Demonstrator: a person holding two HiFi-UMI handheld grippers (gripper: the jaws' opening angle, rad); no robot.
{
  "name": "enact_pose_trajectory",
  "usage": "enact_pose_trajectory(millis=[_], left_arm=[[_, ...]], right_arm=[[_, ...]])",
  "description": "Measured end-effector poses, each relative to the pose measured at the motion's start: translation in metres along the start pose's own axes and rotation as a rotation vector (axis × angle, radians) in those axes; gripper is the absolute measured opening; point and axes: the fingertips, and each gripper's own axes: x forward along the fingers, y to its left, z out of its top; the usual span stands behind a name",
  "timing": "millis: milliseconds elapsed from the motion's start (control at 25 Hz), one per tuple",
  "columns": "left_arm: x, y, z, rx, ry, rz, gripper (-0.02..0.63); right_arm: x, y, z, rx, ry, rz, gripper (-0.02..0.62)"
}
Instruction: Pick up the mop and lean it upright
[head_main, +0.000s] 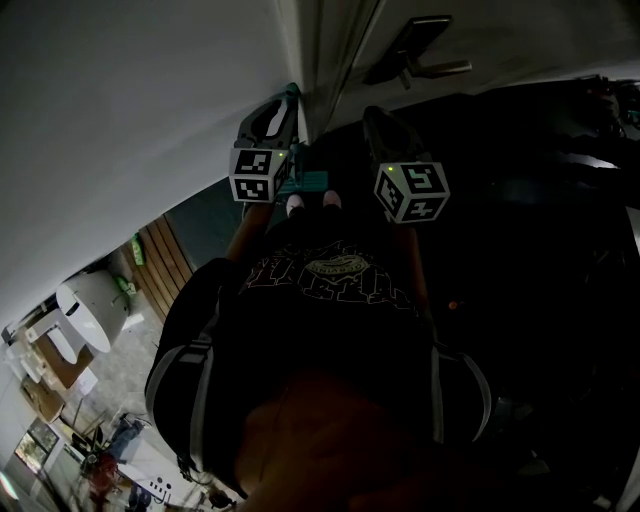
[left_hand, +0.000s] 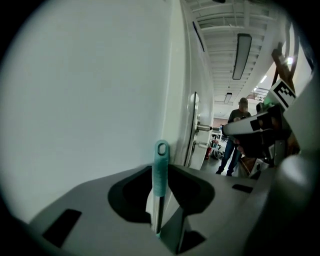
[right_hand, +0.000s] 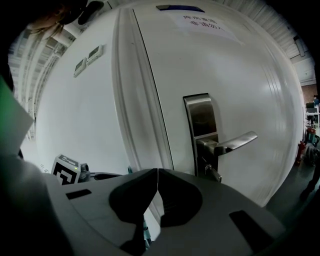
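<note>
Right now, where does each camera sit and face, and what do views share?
Head view: on the person's head, looking steeply down; shirt, left hand-held gripper, right hand-held gripper.
Left gripper view: on the left one, along the wall; jaws on the mop handle.
Right gripper view: on the right one, toward the door; jaws together.
Shared: all three show the door lever.

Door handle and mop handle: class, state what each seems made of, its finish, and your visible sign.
Door handle: probably metal, satin silver, with soft grey highlights like its plate. Mop handle: teal end looks like matt plastic or rubber, moulded with a hanging hole; which one is unclear.
</note>
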Motion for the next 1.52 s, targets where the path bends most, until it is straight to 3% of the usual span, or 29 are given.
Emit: enact_pose_trajectory(millis=[600,1160,1520], left_arm=[[-0.063,-0.021,0.029,-0.039,-0.099,-0.002,0.051],[-0.110,-0.025,0.037,-0.087,-0.132,0.058,0.048],[-0.112,-0.031,0.039,-0.090,-0.136,0.051,0.048]], right_arm=[[0.006,0.044,0.003,-0.050,-0.007,0.113,0.018],[0.002,0.099,0.009,-0.132,-0.023,0.259,0.018],[-0.006,0.102,0.009,-0.143,-0.024,0.271,0.018]])
